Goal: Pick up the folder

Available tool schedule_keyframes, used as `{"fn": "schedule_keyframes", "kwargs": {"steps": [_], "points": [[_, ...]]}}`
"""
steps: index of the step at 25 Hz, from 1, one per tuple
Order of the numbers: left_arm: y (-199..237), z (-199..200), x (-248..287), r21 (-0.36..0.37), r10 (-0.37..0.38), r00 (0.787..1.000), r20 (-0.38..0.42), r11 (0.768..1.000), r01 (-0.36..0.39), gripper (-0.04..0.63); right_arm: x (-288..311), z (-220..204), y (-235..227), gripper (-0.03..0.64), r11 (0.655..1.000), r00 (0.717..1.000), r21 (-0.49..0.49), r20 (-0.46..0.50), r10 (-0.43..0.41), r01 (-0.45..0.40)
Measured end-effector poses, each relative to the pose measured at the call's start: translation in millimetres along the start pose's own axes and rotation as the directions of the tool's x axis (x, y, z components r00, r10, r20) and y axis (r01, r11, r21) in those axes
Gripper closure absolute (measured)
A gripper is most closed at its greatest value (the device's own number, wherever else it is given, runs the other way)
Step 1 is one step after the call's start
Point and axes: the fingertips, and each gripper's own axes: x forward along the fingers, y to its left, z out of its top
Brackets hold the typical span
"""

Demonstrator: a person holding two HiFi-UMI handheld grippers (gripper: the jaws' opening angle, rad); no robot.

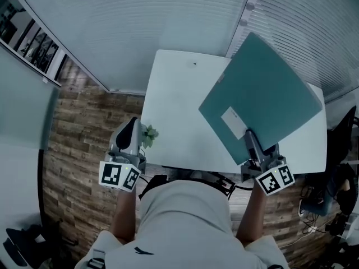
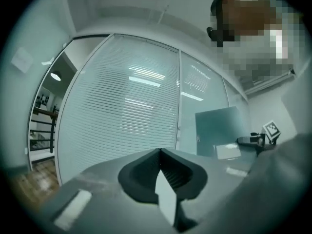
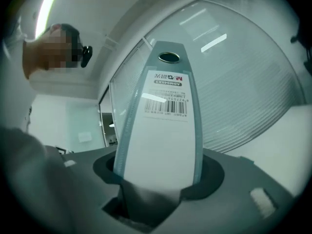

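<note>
status: pick-up looks essentially done. right gripper (image 1: 251, 142) pinches the folder (image 1: 263, 94) by its narrow labelled spine, jaws held wide apart by the spine's thickness, barcode sticker facing the gripper's camera. the teal folder is tilted up over the right half of the white table (image 1: 174, 94). it appears clear of the tabletop, though the head view alone does not show the gap well. left gripper (image 1: 130, 133) sits at the table's near left edge, jaws pressed together with nothing between them, beside a small green sprig (image 1: 150, 133). remaining: at most raise and steady the folder. grip is at one end only, so some swing seems possible.
</note>
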Motion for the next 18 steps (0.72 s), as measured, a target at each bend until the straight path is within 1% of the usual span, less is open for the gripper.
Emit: {"fn": "schedule_keyframes", "kwargs": {"steps": [1,3,5,6,8,11,18], "points": [[3,0,-1,0.019,0.010,1.000,-0.002,1.000,-0.010,0.591,-3,1,-1,0.318,0.997,0.999,-0.055,0.005,-0.046,0.046],[12,0,-4,0.050,0.030,1.000,-0.004,0.998,-0.029,0.591,-7,-2,-1,0.319,0.978,0.991,-0.161,0.011,-0.134,0.134],[21,-1,-5,0.064,0.046,0.999,-0.007,0.997,-0.045,0.591,-9,-11,-1,0.319,0.954,0.982,-0.232,0.009,-0.191,0.188],[23,-3,-5,0.069,0.049,0.999,-0.009,0.996,-0.048,0.591,-9,-16,-2,0.321,0.949,0.979,-0.247,0.002,-0.202,0.197],[21,-5,-3,0.079,0.046,0.999,-0.017,0.996,-0.045,0.591,-10,-25,-3,0.321,0.949,0.978,-0.248,-0.021,-0.207,0.195],[15,-7,0,0.070,0.032,0.999,-0.025,0.997,-0.030,0.591,-12,-31,-1,0.321,0.955,0.979,-0.234,-0.040,-0.199,0.185],[15,-8,4,0.058,0.013,0.999,-0.033,0.998,-0.011,0.592,-4,-33,6,0.321,0.961,0.982,-0.216,-0.033,-0.186,0.175]]}}
